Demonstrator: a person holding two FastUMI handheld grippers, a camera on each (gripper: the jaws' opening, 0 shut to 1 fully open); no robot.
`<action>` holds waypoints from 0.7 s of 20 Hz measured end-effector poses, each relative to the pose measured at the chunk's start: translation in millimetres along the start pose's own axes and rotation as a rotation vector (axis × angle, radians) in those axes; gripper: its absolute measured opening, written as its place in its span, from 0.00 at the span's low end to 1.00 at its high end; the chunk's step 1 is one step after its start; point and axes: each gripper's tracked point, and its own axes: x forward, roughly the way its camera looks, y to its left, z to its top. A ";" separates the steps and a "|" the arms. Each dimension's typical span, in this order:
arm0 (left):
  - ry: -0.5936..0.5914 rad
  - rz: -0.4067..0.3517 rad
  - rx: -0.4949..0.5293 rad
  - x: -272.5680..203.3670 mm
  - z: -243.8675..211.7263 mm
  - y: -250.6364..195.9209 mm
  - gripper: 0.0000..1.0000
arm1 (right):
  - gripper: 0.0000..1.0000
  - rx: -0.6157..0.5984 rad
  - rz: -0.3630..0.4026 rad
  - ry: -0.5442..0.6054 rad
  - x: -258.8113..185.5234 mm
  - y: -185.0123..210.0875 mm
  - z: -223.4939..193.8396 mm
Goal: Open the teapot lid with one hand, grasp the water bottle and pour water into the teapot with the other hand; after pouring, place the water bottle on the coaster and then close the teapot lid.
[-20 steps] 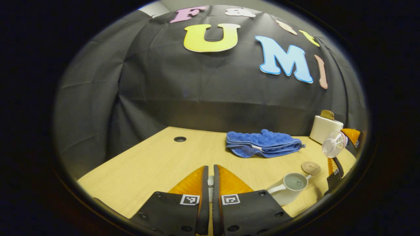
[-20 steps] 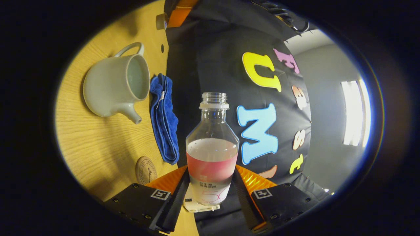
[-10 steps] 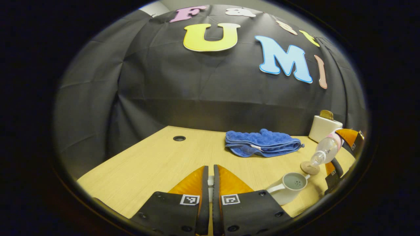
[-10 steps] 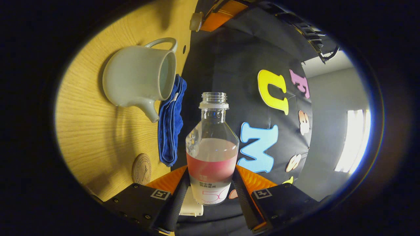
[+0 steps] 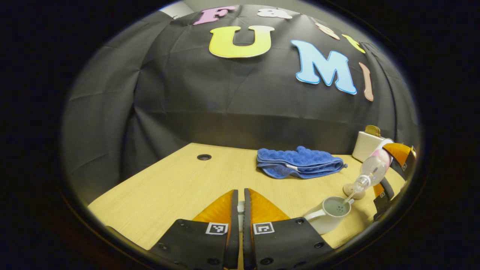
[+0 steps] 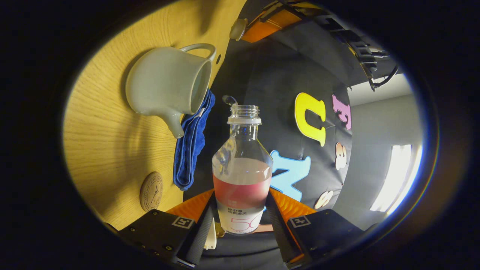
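Your right gripper (image 6: 240, 221) is clamped on the water bottle (image 6: 242, 176), one finger pressed against each side of its lower body at the pink label band. The bottle is uncapped and tipped over toward the teapot (image 6: 168, 84); in the left gripper view you can see the bottle (image 5: 369, 170) slanting neck-down, with a thin stream of water running from its mouth into the open top of the teapot (image 5: 329, 213). The teapot stands upright on the wooden table (image 5: 180, 183) with no lid on it, its spout pointing toward your left gripper (image 5: 238, 221). That left gripper has its two fingers drawn nearly together, and a small pale piece shows in the narrow slot between them; in the right gripper view the teapot lid (image 6: 237, 29) sits at the tips of the left gripper, held up well apart from the pot. The round coaster (image 6: 151, 191) lies flat on the table with nothing on it, just beside the teapot and near a folded blue cloth (image 5: 300, 163). Behind the cloth, at the far right edge of the table, stands a white toaster (image 5: 365, 146) with a slice of bread (image 5: 372, 130) poking out of its top.
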 end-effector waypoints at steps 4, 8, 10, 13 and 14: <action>0.005 -0.001 0.001 0.6 -1.6 -0.1 0.11 | 0.77 -0.019 -0.005 -0.008 0.5 -1.4 0.9; 0.008 -0.003 0.002 0.7 -2.2 -1.2 0.11 | 0.77 -0.037 -0.011 -0.012 1.7 -4.0 0.4; 0.009 -0.002 0.003 0.5 -2.4 -0.8 0.11 | 0.77 -0.046 -0.018 -0.011 2.3 -3.9 0.0; 0.010 -0.003 0.002 0.8 -2.7 -0.9 0.11 | 0.77 -0.058 -0.027 -0.011 2.7 -6.0 -0.4; 0.011 -0.003 0.003 0.2 -3.0 -1.0 0.11 | 0.77 -0.061 -0.028 -0.011 3.0 -6.0 -0.5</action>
